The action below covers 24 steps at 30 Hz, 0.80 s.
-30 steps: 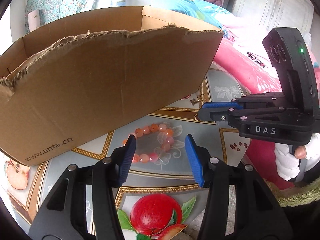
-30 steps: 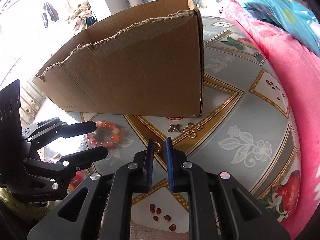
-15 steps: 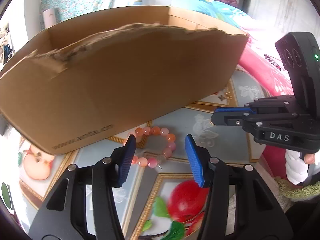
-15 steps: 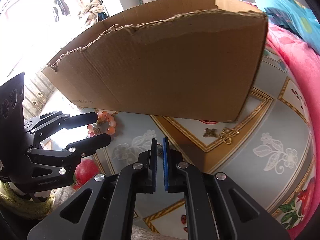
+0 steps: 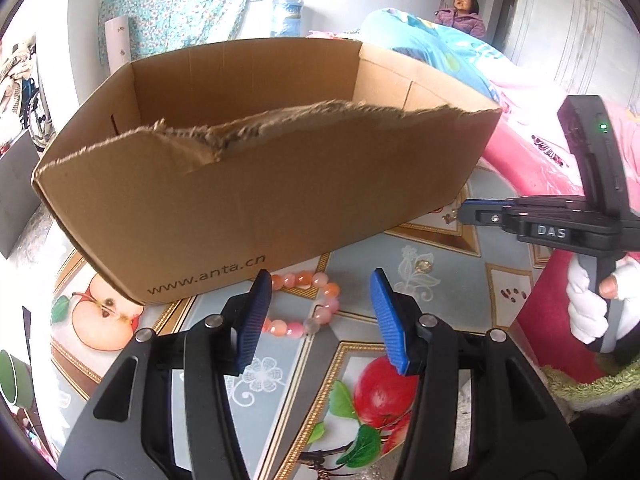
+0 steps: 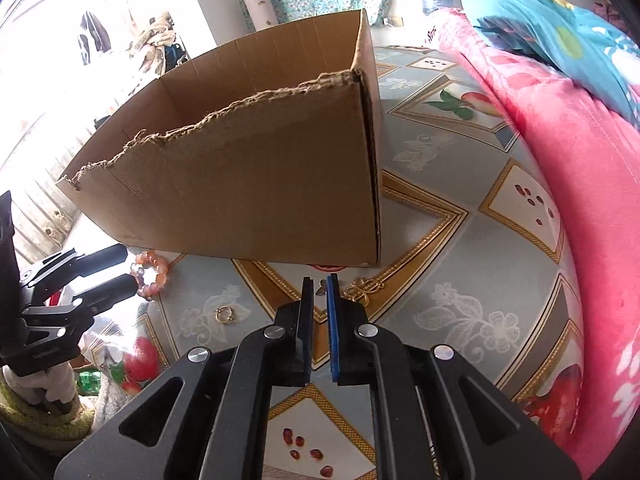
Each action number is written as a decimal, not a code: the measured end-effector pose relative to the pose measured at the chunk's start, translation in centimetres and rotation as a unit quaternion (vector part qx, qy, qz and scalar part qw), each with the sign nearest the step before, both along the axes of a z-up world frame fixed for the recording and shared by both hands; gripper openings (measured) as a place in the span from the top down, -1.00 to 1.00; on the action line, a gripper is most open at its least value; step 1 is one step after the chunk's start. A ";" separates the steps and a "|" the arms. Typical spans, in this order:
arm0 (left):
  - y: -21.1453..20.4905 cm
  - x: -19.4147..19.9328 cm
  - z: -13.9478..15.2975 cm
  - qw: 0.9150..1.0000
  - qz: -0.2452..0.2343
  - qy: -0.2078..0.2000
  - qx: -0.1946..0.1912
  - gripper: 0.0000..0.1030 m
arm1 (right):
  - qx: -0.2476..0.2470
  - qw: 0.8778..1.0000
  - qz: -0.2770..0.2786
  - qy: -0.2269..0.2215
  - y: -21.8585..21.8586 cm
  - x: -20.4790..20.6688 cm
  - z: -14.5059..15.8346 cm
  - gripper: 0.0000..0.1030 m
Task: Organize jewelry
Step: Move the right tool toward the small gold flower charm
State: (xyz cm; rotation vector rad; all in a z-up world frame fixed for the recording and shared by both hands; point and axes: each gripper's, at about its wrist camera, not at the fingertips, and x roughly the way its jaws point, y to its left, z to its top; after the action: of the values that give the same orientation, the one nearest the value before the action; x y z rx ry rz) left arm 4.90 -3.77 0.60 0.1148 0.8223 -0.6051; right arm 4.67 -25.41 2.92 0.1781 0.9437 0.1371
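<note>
1. Holding your left gripper (image 5: 318, 312) tilted down over the tablecloth (image 5: 448, 264), you have its blue pads standing moderately apart with nothing clamped; the bead bracelet (image 5: 308, 320) lies flat on the cloth between and just beyond the tips.
2. Your right gripper (image 6: 320, 284) points down at the cloth with its jaws nearly closed and nothing seen between them; your gloved hand (image 5: 596, 308) grips its handle.
3. Against the frame a second ago, the gold ring (image 6: 225, 314) that sat at the right tips now lies loose on the cloth, to their left.
4. The knot-shaped ornament (image 6: 364, 286) rests just beyond the right tips, near the cardboard box (image 5: 248, 208).
5. The box's torn near edge is lower than its far wall; its interior now shows from the left view. Open cloth runs right of the box to the pink blanket (image 6: 560, 184).
</note>
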 end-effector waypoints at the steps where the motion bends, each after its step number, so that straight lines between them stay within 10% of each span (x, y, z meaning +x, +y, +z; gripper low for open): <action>1: -0.2 -0.1 0.2 1.000 -0.004 0.000 -0.002 0.05 | -0.008 1.000 0.003 -0.001 -0.1 0.4 0.0 0.86; 24: -4.3 -3.0 -0.5 0.997 -0.081 0.010 -0.003 0.05 | -0.011 0.999 0.041 0.024 1.8 1.0 -0.7 0.86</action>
State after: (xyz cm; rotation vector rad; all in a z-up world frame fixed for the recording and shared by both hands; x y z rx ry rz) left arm 1.95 -8.02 0.15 0.1704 0.8361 -0.7633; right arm 5.68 -23.62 2.18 0.1224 0.9996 0.1997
